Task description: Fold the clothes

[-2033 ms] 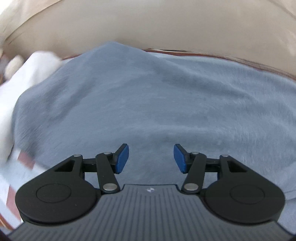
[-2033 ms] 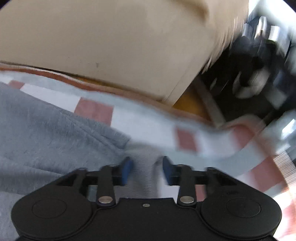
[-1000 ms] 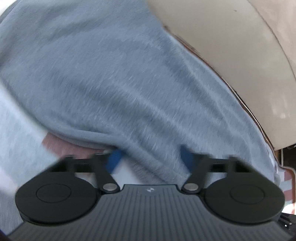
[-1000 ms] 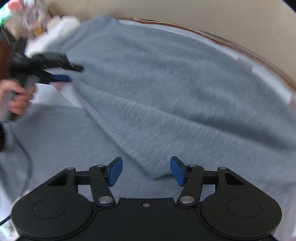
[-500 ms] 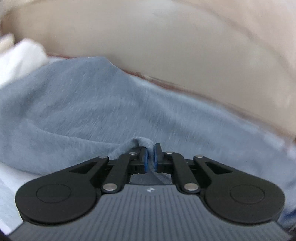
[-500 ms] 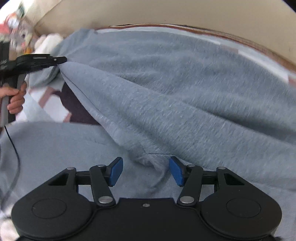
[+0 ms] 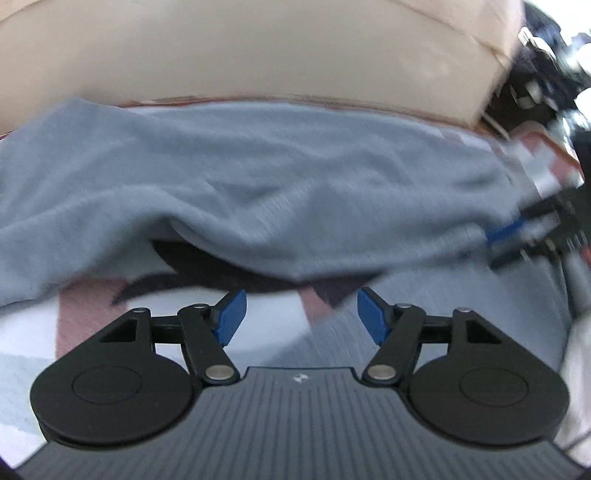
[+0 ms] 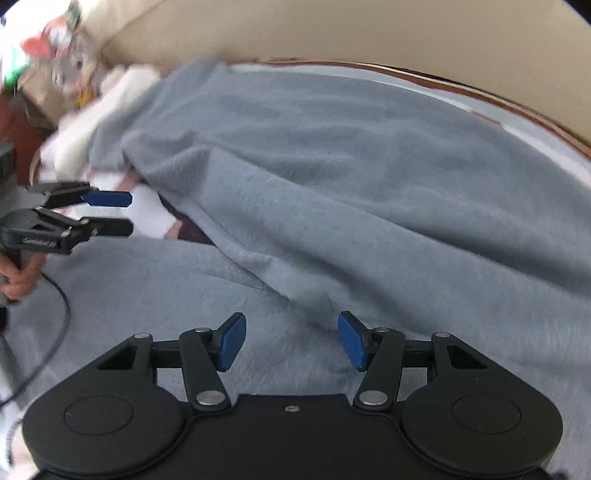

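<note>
Checked bedding (image 7: 88, 314) is carrying a half-folded grey garment (image 8: 332, 192); left gripper (image 7: 297, 314), at nine o'clock, is opening empty; right gripper (image 8: 291, 339) is gaping empty; smoothing remains.

Right wrist cam is pointing down at a soft grey-blue fleece garment (image 8: 332, 177) spread over a red-and-white checked cloth (image 8: 147, 214), with one layer folded diagonally across another. The right black two-finger gripper with blue pads (image 8: 291, 341) hovers over the fabric with its jaws apart and nothing pinched. Off to the side, the left black gripper with blue pads (image 8: 110, 214) is opening, empty, in a person's hand (image 8: 16, 277). A beige wall (image 8: 369, 29) runs behind.
</note>
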Motion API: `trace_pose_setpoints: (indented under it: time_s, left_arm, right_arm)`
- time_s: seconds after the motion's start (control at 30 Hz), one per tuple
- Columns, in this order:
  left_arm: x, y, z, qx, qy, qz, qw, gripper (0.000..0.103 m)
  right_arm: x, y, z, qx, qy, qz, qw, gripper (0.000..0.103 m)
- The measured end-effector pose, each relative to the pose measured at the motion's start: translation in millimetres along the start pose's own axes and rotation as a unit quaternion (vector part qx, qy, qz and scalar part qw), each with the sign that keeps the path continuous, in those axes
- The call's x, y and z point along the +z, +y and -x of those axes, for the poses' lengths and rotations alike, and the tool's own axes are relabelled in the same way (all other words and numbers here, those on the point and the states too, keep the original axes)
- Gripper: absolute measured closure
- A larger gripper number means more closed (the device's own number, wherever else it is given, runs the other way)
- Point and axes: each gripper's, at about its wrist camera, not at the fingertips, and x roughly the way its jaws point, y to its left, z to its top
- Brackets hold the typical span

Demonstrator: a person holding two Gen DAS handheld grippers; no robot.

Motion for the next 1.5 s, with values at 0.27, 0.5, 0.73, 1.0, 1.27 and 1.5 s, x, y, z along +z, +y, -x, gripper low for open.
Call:
trace_pose_setpoints:
  time_s: [0.27,0.5,0.73,1.0,1.27,1.5]
  left_arm:
    - [-23.4,-29.9,-11.3,-0.007,0.058,-0.051,0.9970,0.082]
    - [-52.6,-20.7,33.0,-0.140,0.062,0.061,0.9863,0.100]
    - [-84.1,-32.3,26.2,-0.135,0.120,0.083,0.9800,0.099]
    - [-55.3,40.6,69.2,-0.099,0.036,0.198,0.9745,0.046]
    - [-91.7,196.9,111.7,0.017,-0.136,0.530,0.8370,0.046]
    - [-93.6,257.3,117.9,0.118,-0.139,0.547,0.8171,0.046]
  right_arm:
    - [12.9,19.5,-24.5,-0.129,0.027,0.071,0.989,0.089]
    - [-2.9,12.6,22.5,-0.129,0.040,0.099,0.986,0.095]
    - [-16.1,22.8,16.4,-0.082,0.119,0.105,0.984,0.093]
    - [62.8,124.1,86.4,-0.011,-0.027,0.222,0.975,0.062]
    - [156.4,142.0,21.5,0.219,-0.074,-0.017,0.973,0.059]
    - [112.7,183.7,-51.8,0.024,-0.063,0.111,0.992,0.057]
